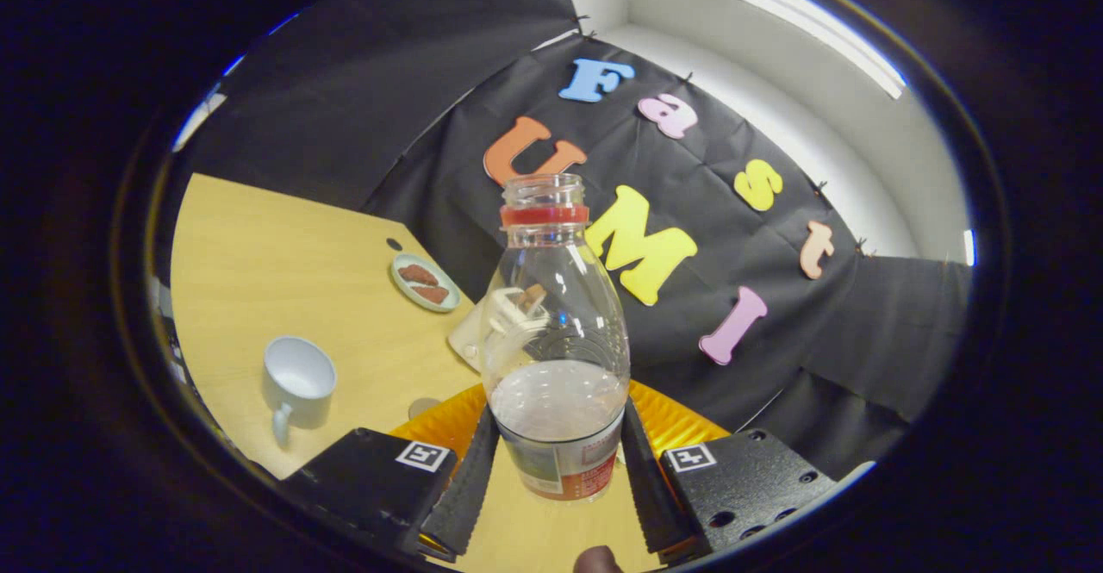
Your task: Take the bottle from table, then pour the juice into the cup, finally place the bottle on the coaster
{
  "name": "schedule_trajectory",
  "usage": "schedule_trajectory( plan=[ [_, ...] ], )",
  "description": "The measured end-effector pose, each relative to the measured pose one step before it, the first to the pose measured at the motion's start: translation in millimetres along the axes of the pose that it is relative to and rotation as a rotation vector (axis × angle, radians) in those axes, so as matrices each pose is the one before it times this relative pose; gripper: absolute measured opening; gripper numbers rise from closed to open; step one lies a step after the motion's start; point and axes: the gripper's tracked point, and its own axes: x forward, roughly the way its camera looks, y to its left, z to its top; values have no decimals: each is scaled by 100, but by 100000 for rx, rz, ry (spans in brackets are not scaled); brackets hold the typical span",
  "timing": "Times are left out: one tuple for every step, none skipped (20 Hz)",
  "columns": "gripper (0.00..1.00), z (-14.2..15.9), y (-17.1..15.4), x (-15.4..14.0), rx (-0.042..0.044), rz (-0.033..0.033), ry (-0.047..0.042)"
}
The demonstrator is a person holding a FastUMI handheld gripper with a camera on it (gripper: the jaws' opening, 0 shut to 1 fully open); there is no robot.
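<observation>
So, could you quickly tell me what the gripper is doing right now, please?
Gripper: shut on the bottle, one of its fingers pressing each side of the lower body.

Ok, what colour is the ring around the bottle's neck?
Red, on the bottle held between the tongs; gripper view.

A light wooden table (pixel 258 271) is carrying a white cup (pixel 297 381) at lower left, a small plate (pixel 424 283) of brown pieces mid-frame, and an orange coaster (pixel 448 425) at bottom centre.
</observation>
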Motion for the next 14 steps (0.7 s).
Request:
schedule_trajectory(
  plan=[
    [77, 426, -662, 18, 4991, 143, -1348],
    [77, 345, -746, -39, 5177, -293, -1349],
    [77, 618, -517, 25, 4714, -45, -2289],
    [76, 620, -611, 250, 4049, -677, -2116],
    [76, 675, -441, 245, 4104, -276, -2278],
    [76, 873, -433, 656, 4564, -246, -1950],
    [76, 465, -354, 271, 4186, 43, -1582],
    [76, 400, -161, 508, 3741, 319, -1153],
    [76, 321, -349, 492, 5100, 379, -173],
    [76, 218, -146, 436, 5082, 1152, -264],
    [76, 291, 20, 395, 4747, 517, -263],
    [76, 280, -128, 500, 3217, 118, -586],
    [76, 172, -75, 601, 2303, -63, -440],
    [76, 34, 71, 767, 1413, 327, -164]
  ],
)
